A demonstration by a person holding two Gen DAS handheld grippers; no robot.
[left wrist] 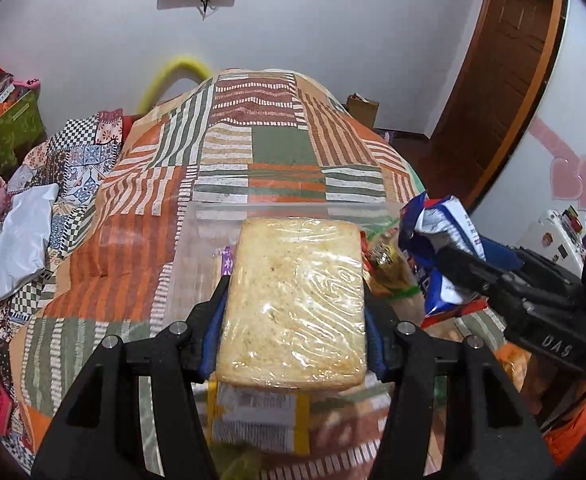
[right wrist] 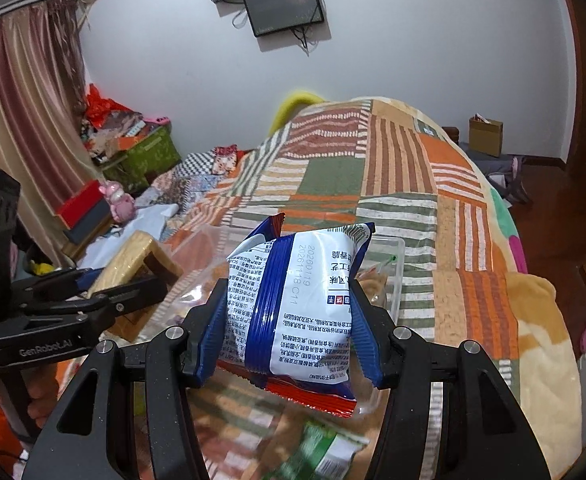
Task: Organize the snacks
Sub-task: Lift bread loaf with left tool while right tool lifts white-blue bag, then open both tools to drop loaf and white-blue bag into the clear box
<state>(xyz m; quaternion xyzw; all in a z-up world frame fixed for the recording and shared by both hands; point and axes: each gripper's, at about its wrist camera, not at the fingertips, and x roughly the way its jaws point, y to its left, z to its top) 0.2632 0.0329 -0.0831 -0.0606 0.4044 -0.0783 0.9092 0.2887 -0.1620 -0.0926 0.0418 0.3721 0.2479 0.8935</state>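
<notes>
Left gripper (left wrist: 293, 312): clenched on the bread (left wrist: 295, 300), a plastic-wrapped slab held flat between the blue pads, its far end out past the fingertips.
Right gripper (right wrist: 289, 308): clenched on the snack bag (right wrist: 297, 312), a blue and white packet with red crimped ends, printed back toward the camera.
Bin (left wrist: 213, 216): a clear plastic box on the bed (left wrist: 277, 148), just beyond and below both held items; its far rim shows past the bread.
In the bin: a snack in clear wrap with a green tie (right wrist: 377, 280) lies behind the snack bag, partly hidden by it.
Below the left gripper: a yellow-edged packet (left wrist: 261, 416), blurred, under the near end of the bread.
Below the right gripper: a green and white packet (right wrist: 325, 452), blurred, at the near edge.
Between the grippers: each shows in the other's view, close beside one another over the bin.
Left of the bed: a folded quilt (left wrist: 81, 152), a white bag (left wrist: 9, 248) and a green box (right wrist: 149, 156).
Far wall: a dark monitor (right wrist: 283, 6).
Right: a wooden door (left wrist: 505, 68) and a brown paper bag (right wrist: 486, 136) on the floor.
</notes>
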